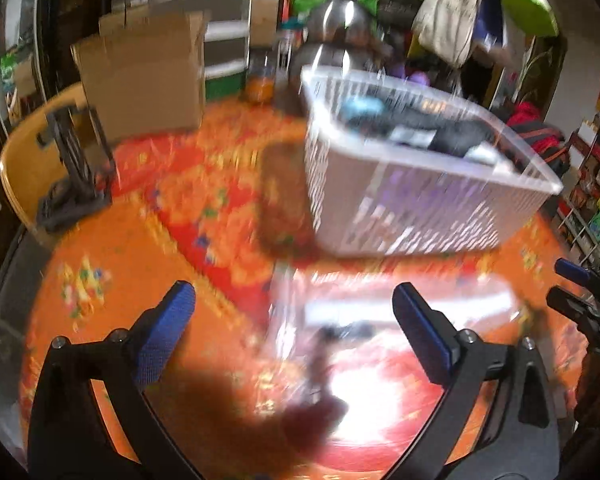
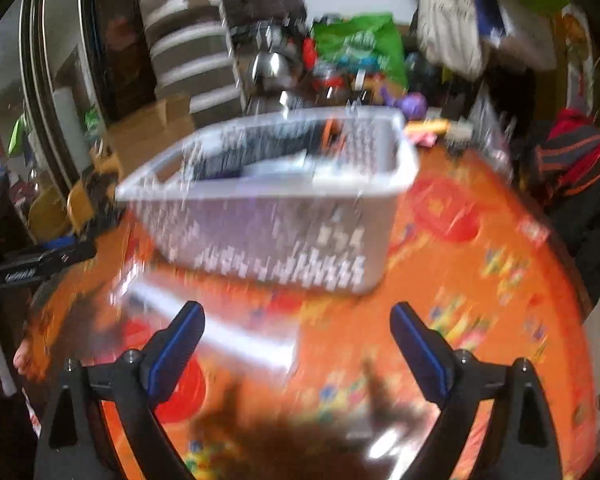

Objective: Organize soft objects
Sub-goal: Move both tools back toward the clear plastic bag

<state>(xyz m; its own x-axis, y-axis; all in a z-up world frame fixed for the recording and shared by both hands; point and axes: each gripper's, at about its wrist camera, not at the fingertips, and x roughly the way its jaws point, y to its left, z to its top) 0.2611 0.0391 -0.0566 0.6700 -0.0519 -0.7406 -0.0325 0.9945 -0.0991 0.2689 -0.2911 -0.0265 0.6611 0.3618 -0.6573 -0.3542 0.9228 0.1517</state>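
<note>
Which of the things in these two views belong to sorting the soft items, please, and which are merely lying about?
Part of the job:
- white slotted basket
- dark soft items inside it
- left claw, open, empty
- right claw, open, empty

Just lying about:
- cardboard box
- yellow chair
- hanging tote bag
- green bag

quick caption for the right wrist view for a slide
Open right gripper empty over an orange table, facing a white slatted basket.

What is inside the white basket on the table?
The white basket holds dark fabric items and something light blue. The pictures are blurred, so exact items are unclear, and the basket's walls and the top layer hide whatever lies lower down.
</note>
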